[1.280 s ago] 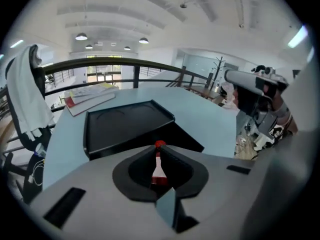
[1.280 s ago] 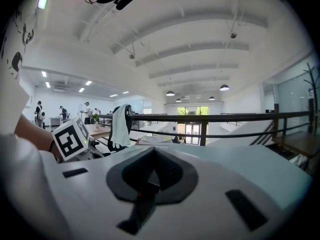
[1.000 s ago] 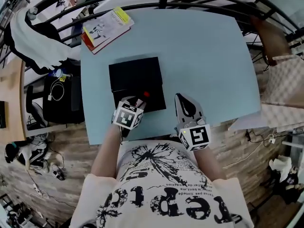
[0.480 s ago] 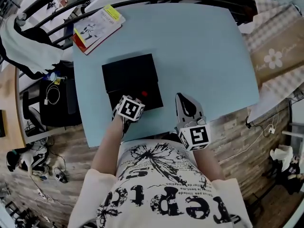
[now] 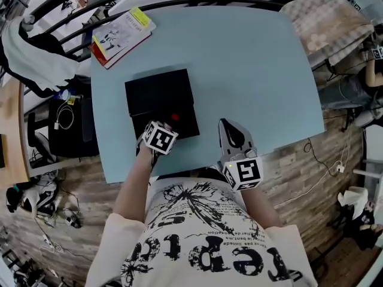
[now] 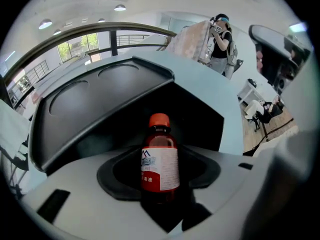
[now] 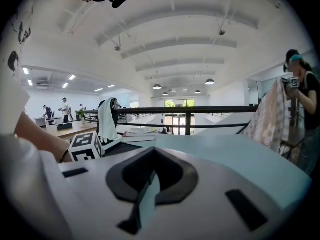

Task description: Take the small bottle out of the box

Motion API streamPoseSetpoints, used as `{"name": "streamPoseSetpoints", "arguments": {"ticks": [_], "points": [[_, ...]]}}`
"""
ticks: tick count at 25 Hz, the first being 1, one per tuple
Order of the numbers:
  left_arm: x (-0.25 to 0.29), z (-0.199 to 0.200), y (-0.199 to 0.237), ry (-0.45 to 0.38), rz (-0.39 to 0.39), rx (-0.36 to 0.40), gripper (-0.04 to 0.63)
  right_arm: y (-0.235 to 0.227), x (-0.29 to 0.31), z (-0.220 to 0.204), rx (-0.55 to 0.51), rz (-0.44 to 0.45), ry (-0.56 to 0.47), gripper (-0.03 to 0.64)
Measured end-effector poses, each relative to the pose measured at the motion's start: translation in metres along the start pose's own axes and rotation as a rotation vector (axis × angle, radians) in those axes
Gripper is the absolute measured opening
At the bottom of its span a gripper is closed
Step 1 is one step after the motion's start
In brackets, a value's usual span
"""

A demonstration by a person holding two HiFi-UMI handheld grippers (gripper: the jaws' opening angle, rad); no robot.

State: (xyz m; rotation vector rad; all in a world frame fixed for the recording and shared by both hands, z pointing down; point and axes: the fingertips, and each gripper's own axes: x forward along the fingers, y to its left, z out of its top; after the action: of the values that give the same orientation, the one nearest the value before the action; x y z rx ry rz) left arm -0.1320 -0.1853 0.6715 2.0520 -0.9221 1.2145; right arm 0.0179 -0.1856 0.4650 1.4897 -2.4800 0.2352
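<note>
Jaws of the left gripper (image 5: pixel 161 130), newly spread wide, were closing around the small bottle (image 6: pixel 160 164), upright in the box (image 5: pixel 158 94) by the table's (image 5: pixel 251 64) near edge, so lifting looked next; the right gripper (image 5: pixel 227 127) rested empty, jaws nearly together.

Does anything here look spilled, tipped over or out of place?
Nothing stands out. The small bottle stands upright, cap on, at the black box, and no spill shows on the table.
</note>
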Motion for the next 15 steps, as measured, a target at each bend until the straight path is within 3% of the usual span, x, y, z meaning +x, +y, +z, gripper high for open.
{"name": "streamPoseSetpoints", "arguments": {"ticks": [7, 15], "points": [[-0.040, 0.027, -0.008, -0.132, 0.075, -0.045, 0.232, -0.008, -0.009, 0.014, -0.026, 0.056, -0.020, 0.009], [-0.134, 0.067, -0.015, -0.425, 0.167, -0.041, 0.232, 0.007, -0.006, 0.043, -0.062, 0.148, -0.074, 0.008]]}}
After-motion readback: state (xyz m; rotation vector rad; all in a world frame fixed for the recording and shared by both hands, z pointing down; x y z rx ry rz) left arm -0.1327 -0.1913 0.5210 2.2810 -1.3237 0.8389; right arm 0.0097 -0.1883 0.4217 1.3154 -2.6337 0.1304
